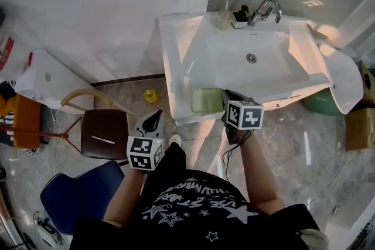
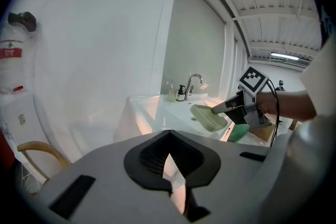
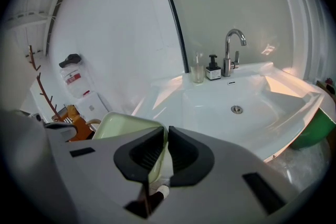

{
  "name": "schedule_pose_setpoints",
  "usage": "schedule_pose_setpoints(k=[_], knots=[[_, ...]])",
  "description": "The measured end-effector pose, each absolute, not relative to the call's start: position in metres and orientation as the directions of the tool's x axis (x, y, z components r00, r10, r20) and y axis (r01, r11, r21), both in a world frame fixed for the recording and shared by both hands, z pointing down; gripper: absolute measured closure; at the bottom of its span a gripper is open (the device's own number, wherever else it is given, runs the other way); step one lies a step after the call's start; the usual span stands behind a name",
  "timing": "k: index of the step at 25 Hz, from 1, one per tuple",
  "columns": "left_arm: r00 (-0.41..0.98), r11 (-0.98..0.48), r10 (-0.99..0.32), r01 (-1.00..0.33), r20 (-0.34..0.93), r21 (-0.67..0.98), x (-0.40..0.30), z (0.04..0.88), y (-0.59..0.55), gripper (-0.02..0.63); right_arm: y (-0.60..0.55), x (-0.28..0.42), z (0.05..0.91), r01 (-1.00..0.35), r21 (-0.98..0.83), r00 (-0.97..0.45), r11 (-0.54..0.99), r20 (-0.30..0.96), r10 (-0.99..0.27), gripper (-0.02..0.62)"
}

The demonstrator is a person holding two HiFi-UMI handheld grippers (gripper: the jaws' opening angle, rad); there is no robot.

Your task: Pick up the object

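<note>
The object is a pale green, shallow soap dish (image 1: 205, 100). My right gripper (image 1: 225, 96) is shut on the dish's right rim and holds it in the air just off the front left corner of the white washbasin (image 1: 186, 50). In the right gripper view the dish (image 3: 123, 126) sticks out to the left, with its edge pinched where the jaws (image 3: 165, 132) meet. The left gripper view shows the dish (image 2: 206, 117) hanging from the right gripper (image 2: 219, 109). My left gripper (image 1: 156, 118) hovers lower left of the dish, over the floor, shut and empty (image 2: 168, 132).
On the basin's back edge stand a chrome tap (image 1: 266, 9), a small dark bottle (image 1: 241, 16) and a glass cup (image 1: 223, 20). A green tub (image 1: 322, 103) sits under the basin. A brown-seated chair (image 1: 104, 133), a blue seat (image 1: 76, 196) and a small yellow object (image 1: 150, 95) are at the left.
</note>
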State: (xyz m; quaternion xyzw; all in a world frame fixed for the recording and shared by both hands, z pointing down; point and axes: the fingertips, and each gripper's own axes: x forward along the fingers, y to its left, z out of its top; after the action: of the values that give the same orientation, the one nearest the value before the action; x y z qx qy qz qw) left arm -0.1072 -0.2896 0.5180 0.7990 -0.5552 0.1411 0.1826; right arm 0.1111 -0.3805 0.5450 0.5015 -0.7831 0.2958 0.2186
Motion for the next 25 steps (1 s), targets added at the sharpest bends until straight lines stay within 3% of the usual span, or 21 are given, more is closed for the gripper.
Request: schedule_pose_setpoints(k=[16,25], knots=[[0.309,-0.293,-0.838,-0.95,0.45,0.108,-0.059,0.504,-0.117,0.591,-0.198,0.154,0.551,-0.887,-0.337,-0.462,0.317,0.621,-0.633,0.558],[0.302,-0.298,-0.826,-0.951,0.476,0.087,-0.063,0.511,-0.065,0.591,-0.15,0.153,0.564,-0.881,-0.376,-0.468,0.286,0.613,-0.636,0.557]])
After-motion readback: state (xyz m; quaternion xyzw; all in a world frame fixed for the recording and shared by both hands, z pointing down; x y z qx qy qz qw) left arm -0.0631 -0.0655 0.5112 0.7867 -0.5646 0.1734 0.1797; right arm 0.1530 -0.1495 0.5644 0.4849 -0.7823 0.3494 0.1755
